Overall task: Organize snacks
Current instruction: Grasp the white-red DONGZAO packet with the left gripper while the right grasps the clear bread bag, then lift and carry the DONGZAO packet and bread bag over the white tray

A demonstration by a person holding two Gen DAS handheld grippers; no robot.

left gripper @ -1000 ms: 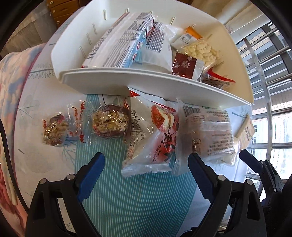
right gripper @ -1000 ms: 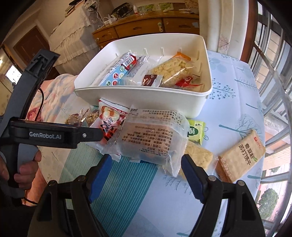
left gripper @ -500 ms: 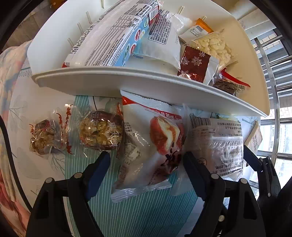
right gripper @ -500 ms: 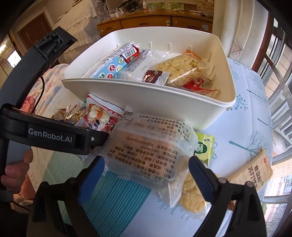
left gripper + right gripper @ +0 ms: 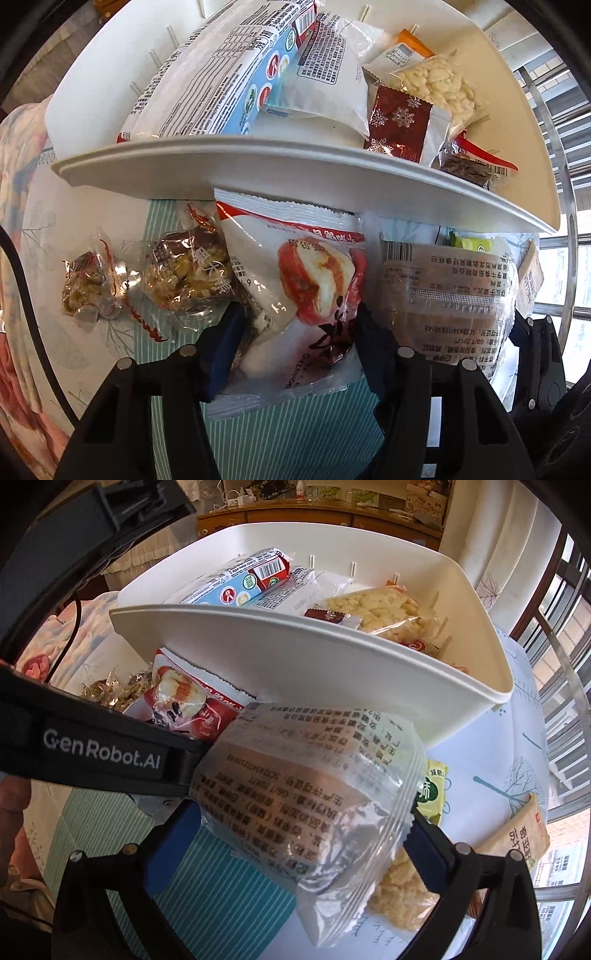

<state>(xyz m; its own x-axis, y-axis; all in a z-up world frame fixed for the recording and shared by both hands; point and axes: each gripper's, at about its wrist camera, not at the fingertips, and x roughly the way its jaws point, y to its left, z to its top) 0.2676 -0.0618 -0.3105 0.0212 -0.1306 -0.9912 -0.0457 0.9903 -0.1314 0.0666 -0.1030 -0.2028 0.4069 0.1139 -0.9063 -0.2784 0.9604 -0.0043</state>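
Note:
My left gripper [image 5: 297, 343] points down over a white and red snack packet [image 5: 295, 280] lying on the table. Its jaws are closing and the blue pads [image 5: 225, 347] press the packet's two long sides. To the right lies a clear packet with a brown cake [image 5: 306, 794], printed side up. My right gripper [image 5: 299, 840] straddles it with its jaws opening wide, the pads beside the packet's edges without pinching it. Just behind both stands the white bin [image 5: 295, 657], holding several snacks, among them a long blue and white pack [image 5: 221, 85].
Two nut candies [image 5: 184, 277] in clear wrap lie left of the red packet. A green sachet [image 5: 432, 790], a pale crisp bag [image 5: 402, 890] and a tan cracker pack [image 5: 524, 834] lie right of the clear packet. A hand [image 5: 11, 812] holds the left gripper. Window rails [image 5: 565, 738] run along the right.
Both grippers have sunk onto their packets. The left jaws have narrowed from wide apart onto the red and white packet. The right jaws have spread wider around the clear packet.

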